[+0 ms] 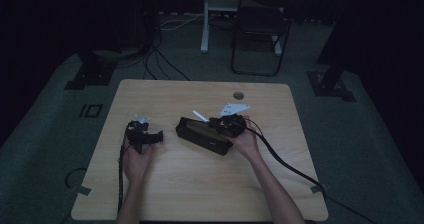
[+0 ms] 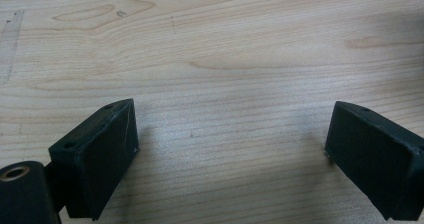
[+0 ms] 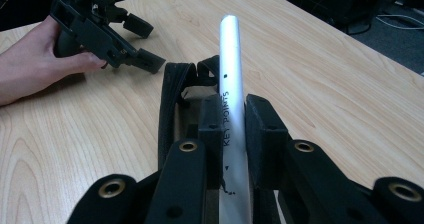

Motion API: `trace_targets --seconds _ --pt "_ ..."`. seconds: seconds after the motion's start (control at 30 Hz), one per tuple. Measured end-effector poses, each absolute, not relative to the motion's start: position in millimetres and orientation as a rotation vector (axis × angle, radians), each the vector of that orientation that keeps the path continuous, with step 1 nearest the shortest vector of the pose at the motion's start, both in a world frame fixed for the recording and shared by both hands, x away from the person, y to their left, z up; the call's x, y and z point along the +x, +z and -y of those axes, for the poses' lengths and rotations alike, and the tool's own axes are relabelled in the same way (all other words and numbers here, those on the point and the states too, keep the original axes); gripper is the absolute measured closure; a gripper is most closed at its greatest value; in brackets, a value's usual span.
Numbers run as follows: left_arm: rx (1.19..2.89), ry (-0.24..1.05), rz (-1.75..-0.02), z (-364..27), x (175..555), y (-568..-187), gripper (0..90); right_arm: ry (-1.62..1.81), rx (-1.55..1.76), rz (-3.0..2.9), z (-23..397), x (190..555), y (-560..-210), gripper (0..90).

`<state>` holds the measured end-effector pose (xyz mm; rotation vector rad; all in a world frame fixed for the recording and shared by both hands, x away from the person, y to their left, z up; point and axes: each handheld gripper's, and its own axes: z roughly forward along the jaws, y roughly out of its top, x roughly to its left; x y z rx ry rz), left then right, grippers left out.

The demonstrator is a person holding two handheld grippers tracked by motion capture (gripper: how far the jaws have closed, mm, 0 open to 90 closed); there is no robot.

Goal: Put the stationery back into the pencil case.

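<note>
1. Right tongs (image 3: 234,129) are clamped on a silver pen (image 3: 232,84), pads pressing it from both sides about halfway down the barrel. Left tongs (image 2: 230,149) are spread wide with nothing between them, just bare wood.

2. The pen points forward and up out of the grip, sitting right over the open mouth of a black pencil case (image 1: 204,134) near the middle of the desk (image 1: 150,194). My guess is it's held mid-barrel so the tip can be steered into or out of the case without the pen tipping.

3. The case lies slanted, one end toward the left edge, the other under the right hand (image 1: 245,141).

4. The left hand (image 1: 136,161) rests on the desk well off to the left of the case, so its tongs look parked rather than helping hold the case.

5. The right gripper view is what makes the grip obvious: you can read "KEY POINTS" on the barrel and see the case's opening below. From the high view the pen is just a small pale sliver. The left gripper view gives wood grain and open pads.
</note>
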<state>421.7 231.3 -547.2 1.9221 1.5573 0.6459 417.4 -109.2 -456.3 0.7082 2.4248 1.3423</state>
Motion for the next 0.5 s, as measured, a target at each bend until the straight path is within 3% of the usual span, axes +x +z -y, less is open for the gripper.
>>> trace_targets --seconds 0.5 --pt "1.921 0.647 -1.557 -231.2 421.7 -547.2 7.1 1.316 0.685 -2.458 102.5 416.7 -466.2 78.4"
